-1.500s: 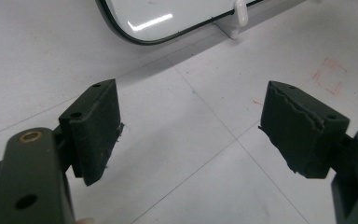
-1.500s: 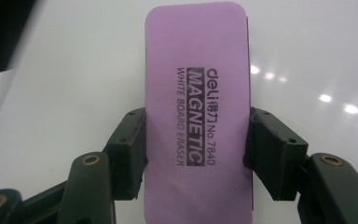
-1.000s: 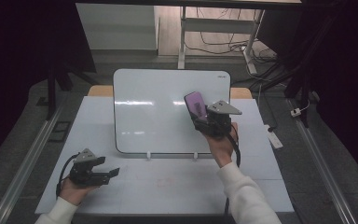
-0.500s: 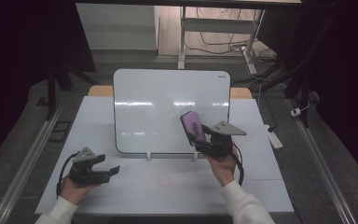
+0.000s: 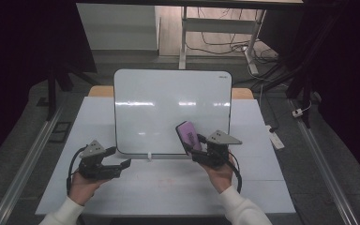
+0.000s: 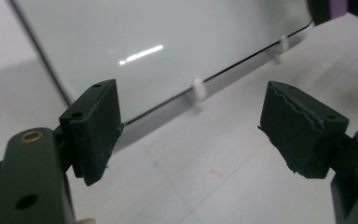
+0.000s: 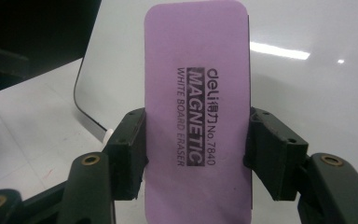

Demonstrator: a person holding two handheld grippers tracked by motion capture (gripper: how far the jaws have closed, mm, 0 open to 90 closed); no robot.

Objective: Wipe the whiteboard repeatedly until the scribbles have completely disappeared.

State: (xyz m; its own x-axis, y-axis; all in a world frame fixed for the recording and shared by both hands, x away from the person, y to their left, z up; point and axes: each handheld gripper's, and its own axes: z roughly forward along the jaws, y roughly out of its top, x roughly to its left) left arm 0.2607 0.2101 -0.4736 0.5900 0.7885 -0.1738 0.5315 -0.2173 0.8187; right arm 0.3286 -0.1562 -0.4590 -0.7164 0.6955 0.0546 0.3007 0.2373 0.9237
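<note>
Right gripper (image 7: 196,140) jaws clenched on purple eraser (image 7: 198,112), gripping its two long edges. Eraser face reads "deli No.7840 MAGNETIC WHITE BOARD ERASER". Eraser held over near right part of whiteboard (image 5: 168,108), whether touching cannot tell. Left gripper (image 6: 191,126) jaws released, spread wide, nothing between them, over white table (image 5: 258,187), near whiteboard's near left corner.

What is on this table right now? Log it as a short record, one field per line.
surface: white table
board: whiteboard, propped upright on small white clips
held item: purple magnetic eraser, printed "MAGNETIC WHITE BOARD ERASER"
right claw: shut on the eraser, in front of the board's lower right
left claw: open, holding nothing, low over the table near the board's lower left corner
</note>
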